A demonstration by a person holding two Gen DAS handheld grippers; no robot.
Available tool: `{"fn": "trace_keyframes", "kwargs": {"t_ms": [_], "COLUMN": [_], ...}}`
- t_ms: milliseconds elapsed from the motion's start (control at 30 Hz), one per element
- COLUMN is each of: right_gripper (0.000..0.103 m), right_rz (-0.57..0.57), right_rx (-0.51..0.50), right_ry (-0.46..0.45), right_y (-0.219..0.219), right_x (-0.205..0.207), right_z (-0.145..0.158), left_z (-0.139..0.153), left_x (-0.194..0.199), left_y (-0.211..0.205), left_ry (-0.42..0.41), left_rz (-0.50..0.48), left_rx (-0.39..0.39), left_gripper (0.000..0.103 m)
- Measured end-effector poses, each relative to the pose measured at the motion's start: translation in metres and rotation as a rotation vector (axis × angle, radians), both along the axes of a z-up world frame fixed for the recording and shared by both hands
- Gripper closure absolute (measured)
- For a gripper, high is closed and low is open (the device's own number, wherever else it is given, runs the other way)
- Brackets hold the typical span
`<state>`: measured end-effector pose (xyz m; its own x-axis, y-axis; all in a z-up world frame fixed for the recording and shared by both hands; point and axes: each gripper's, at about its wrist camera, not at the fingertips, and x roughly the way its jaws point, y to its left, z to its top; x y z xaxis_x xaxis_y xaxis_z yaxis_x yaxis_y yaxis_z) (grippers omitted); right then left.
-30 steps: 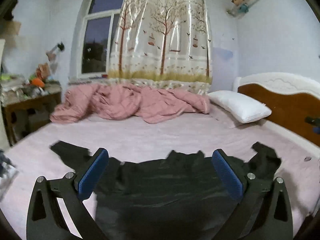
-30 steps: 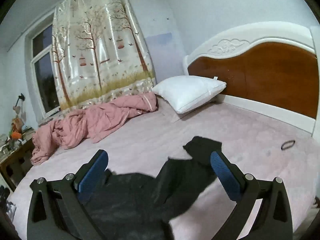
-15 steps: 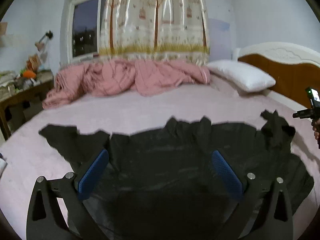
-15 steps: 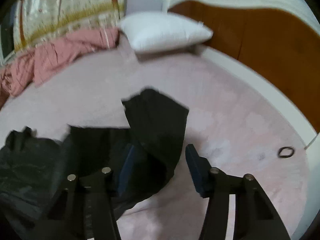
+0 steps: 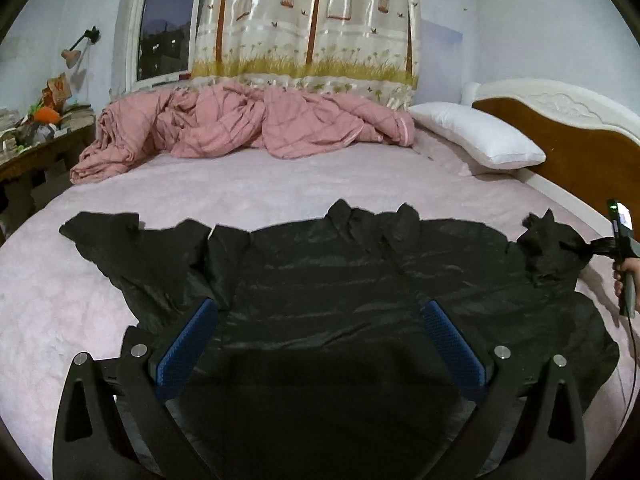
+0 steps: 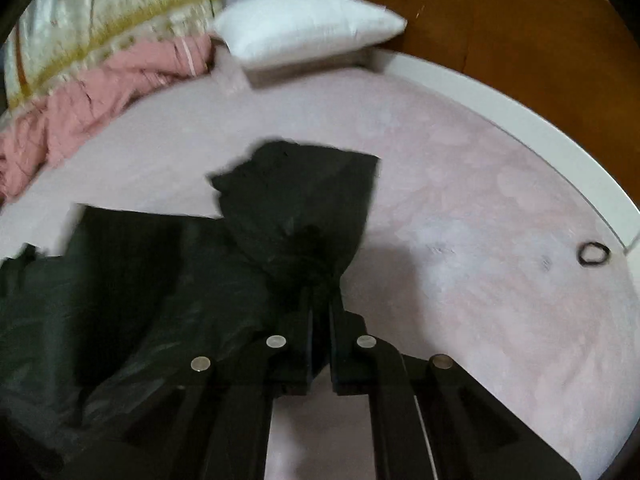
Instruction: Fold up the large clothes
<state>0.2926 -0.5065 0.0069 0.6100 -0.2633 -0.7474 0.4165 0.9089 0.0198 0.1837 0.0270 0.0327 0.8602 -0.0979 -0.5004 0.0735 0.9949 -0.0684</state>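
A large black jacket (image 5: 320,280) lies spread flat on the pink bed sheet (image 5: 240,192), collar toward the far side, sleeves out to both sides. My left gripper (image 5: 320,324) is open and empty, hovering over the jacket's body. My right gripper (image 6: 320,300) is shut on the jacket's right sleeve (image 6: 304,204) near its cuff; it also shows in the left wrist view (image 5: 600,248) at the far right, pinching the bunched sleeve (image 5: 552,244).
A crumpled pink quilt (image 5: 240,124) and a white pillow (image 5: 476,136) lie at the far side. The wooden headboard (image 5: 580,160) runs along the right. A black hair tie (image 6: 594,254) lies on the sheet near the bed's edge. A cluttered table (image 5: 32,140) stands left.
My right gripper has closed on the jacket's right sleeve. My left gripper has tilted down, bringing the whole jacket into view.
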Motion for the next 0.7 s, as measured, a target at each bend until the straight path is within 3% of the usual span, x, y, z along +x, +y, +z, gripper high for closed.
{"fn": "trace_keyframes", "kwargs": {"t_ms": [133, 233, 333, 467, 533, 567, 700], "right_gripper": [0.096, 0.096, 0.095, 0.078, 0.060, 0.043, 0.036], "right_rz": [-0.021, 0.003, 0.026, 0.064, 0.054, 0.040, -0.003], "right_rx": [0.029, -0.058, -0.060, -0.037, -0.074, -0.087, -0.063], "right_ry": [-0.025, 0.051, 0.089, 0.058, 0.016, -0.011, -0.043], "right_y": [0.019, 0.045, 0.062, 0.071, 0.072, 0.068, 0.054], "right_x": [-0.056, -0.083, -0.107, -0.117, -0.115, -0.110, -0.077], "right_z": [0.011, 0.005, 0.003, 0.014, 0.028, 0.038, 0.053], "left_z": [0.009, 0.013, 0.019, 0.029, 0.031, 0.031, 0.029], "left_x": [-0.012, -0.016, -0.020, -0.029, -0.028, -0.028, -0.024], "left_y": [-0.003, -0.003, 0.000, 0.006, 0.010, 0.012, 0.015], "left_ry": [-0.035, -0.040, -0.047, -0.106, -0.102, -0.098, -0.089], "left_rz": [-0.007, -0.015, -0.016, 0.043, 0.032, 0.028, 0.038], "left_rx": [0.004, -0.022, -0.041, -0.017, -0.049, -0.065, -0.067], "left_gripper": [0.000, 0.000, 0.000, 0.000, 0.000, 0.000, 0.000]}}
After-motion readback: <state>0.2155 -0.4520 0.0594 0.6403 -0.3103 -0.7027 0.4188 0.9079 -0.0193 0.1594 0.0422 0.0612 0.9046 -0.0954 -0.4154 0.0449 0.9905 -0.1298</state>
